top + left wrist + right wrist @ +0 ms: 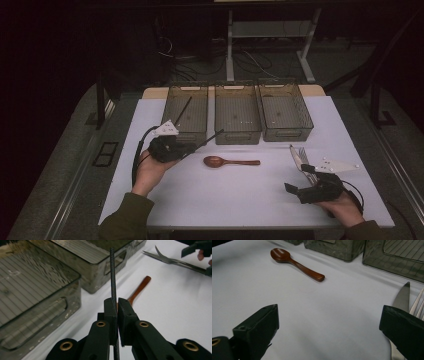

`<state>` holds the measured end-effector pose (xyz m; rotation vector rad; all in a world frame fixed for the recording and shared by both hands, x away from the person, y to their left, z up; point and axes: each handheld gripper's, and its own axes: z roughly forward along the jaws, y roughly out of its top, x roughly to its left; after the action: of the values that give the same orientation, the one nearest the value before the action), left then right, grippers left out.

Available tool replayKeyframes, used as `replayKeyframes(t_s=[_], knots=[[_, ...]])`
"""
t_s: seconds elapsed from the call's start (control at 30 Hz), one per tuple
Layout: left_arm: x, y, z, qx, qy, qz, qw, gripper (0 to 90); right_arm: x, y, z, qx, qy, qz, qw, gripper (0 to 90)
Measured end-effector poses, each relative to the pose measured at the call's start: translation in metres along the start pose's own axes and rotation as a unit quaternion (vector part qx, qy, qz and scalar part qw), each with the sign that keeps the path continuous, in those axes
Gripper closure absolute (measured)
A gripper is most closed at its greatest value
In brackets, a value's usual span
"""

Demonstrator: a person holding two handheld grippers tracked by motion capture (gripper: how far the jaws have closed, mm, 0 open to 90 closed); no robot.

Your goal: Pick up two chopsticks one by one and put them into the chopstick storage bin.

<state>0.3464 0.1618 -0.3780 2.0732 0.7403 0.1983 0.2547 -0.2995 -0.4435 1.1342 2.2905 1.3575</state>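
1. Right gripper view cuts off the knife (402, 298) and fork (418, 305) behind one finger.
2. Left gripper (192, 148) fingers pinch a thin black stick (112, 275), angled toward the bins (237, 120).
3. Right gripper (300, 192) fingers gape wide, empty, low over the tabletop (225, 195).
4. Wooden spoon (227, 161) lies between them.

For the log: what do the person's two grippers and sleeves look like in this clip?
Both the left gripper and the right gripper are black, each with two blocky jaws on arms with brass-coloured rivets. Each carries a pale grey three-cornered plate with small dots, and a black cable loops from each. The sleeves are olive green.
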Motion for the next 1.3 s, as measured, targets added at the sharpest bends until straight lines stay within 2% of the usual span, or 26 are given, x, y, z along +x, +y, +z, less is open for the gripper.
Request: replayKeyframes(t_s=[0.6, 0.9, 1.3], knots=[[0.028, 0.021, -0.002, 0.009, 0.053, -0.005, 0.9985, 85.3, -0.001, -0.001, -0.001, -0.002, -0.001, 0.005, 1.0000, 2.1], [0.047, 0.040, -0.004, -0.006, 0.066, -0.027, 0.9974, 85.3, -0.001, -0.001, -0.001, -0.002, -0.001, 0.005, 1.0000, 2.1], [0.072, 0.062, 0.009, 0.002, 0.104, -0.034, 0.9940, 85.3, -0.001, -0.001, -0.001, -0.002, 0.000, 0.005, 1.0000, 2.1]])
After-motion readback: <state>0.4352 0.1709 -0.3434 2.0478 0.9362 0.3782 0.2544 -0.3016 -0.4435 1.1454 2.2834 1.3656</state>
